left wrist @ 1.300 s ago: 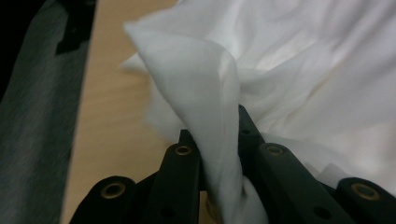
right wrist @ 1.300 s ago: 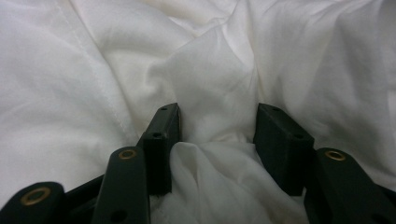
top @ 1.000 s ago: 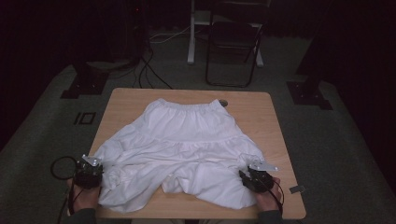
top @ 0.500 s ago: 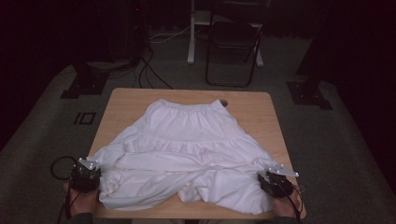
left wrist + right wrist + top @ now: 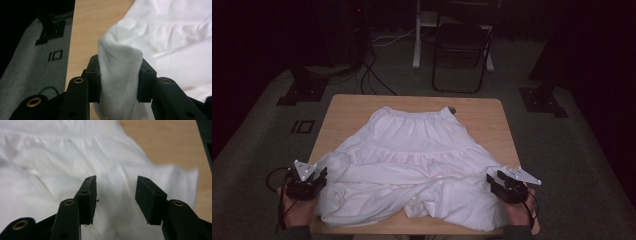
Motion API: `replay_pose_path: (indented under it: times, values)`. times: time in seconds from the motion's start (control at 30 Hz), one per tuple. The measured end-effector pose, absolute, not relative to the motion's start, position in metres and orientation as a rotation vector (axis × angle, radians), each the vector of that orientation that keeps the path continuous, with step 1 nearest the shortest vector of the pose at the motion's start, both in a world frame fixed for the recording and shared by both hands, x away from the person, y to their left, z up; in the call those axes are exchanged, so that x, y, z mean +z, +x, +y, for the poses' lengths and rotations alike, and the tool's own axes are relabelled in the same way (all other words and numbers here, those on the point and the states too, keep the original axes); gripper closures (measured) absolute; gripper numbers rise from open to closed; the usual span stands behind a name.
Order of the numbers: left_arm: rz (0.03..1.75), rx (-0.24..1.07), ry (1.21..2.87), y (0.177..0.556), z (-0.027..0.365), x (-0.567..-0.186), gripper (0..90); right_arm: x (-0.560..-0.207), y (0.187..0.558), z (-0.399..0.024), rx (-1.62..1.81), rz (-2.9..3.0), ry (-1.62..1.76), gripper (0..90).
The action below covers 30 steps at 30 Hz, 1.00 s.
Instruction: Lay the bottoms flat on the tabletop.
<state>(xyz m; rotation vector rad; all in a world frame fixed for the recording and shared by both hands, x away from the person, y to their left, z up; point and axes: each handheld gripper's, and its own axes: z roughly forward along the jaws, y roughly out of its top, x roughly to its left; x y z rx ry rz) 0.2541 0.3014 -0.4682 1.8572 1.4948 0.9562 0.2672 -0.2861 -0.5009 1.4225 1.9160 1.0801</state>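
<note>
Skirt (image 5: 412, 165), white and rumpled, spreads over the wooden table (image 5: 347, 112) in the high view, with the left gripper (image 5: 314, 182) at its 8 o'clock corner and the right gripper (image 5: 494, 185) at 4 o'clock. Left gripper view: a bunched fold (image 5: 119, 72) stands between the jaws, which have just been opening, touching both pads. Right gripper view: jaws parted, just widened, cloth lying beyond them.
</note>
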Motion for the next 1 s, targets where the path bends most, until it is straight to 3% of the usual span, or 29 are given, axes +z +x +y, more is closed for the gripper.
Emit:
replay_pose_path:
  times: [0.33, 0.5, 0.77, 1.0]
  values:
    - [1.396, 0.955, 1.869, 0.271, 0.267, -0.458, 61.1, -0.493, 0.304, -0.257, 1.02, 1.972, 1.351, 51.5]
    - [1.405, 0.929, 1.948, 0.287, 0.252, -0.479, 62.0, -0.519, 0.332, -0.247, 0.802, 2.037, 1.429, 51.7]
    - [1.499, 0.86, 2.013, 0.29, 0.258, -0.517, 65.4, -0.533, 0.312, -0.259, 0.772, 2.064, 1.447, 50.6]
    - [1.554, 0.846, 2.005, 0.283, 0.27, -0.528, 66.8, -0.538, 0.283, -0.271, 0.729, 2.102, 1.46, 51.0]
